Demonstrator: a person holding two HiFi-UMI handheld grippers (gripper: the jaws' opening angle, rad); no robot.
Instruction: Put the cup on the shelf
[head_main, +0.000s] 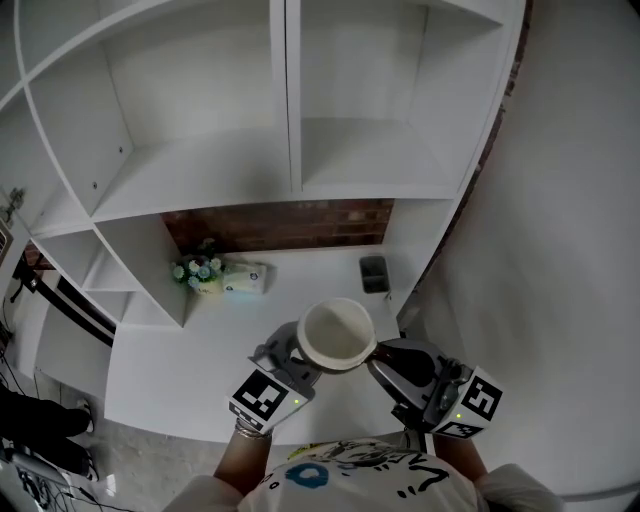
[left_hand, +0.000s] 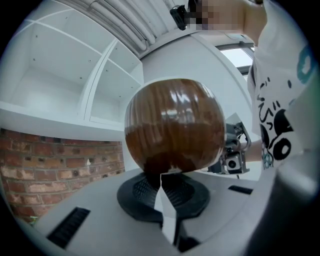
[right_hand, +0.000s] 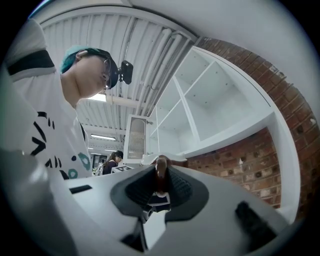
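Observation:
A cup (head_main: 335, 335), white inside and glossy brown outside, is held up over the white counter (head_main: 190, 360) between both grippers. My left gripper (head_main: 297, 358) is shut on the cup's lower edge. In the left gripper view the round brown cup body (left_hand: 172, 127) sits just above the closed left gripper (left_hand: 162, 176). My right gripper (head_main: 385, 357) is shut on the cup's brown handle (right_hand: 160, 172), which stands pinched in the right gripper (right_hand: 159, 189). The white shelf (head_main: 210, 165) rises behind and above the cup.
Under the shelf, against the brick wall (head_main: 285, 225), stand a small potted plant (head_main: 200, 272), a pale green packet (head_main: 244, 278) and a dark small box (head_main: 373, 272). Shelf bays open at left (head_main: 200, 120) and right (head_main: 375, 140). A white wall (head_main: 570, 250) closes the right side.

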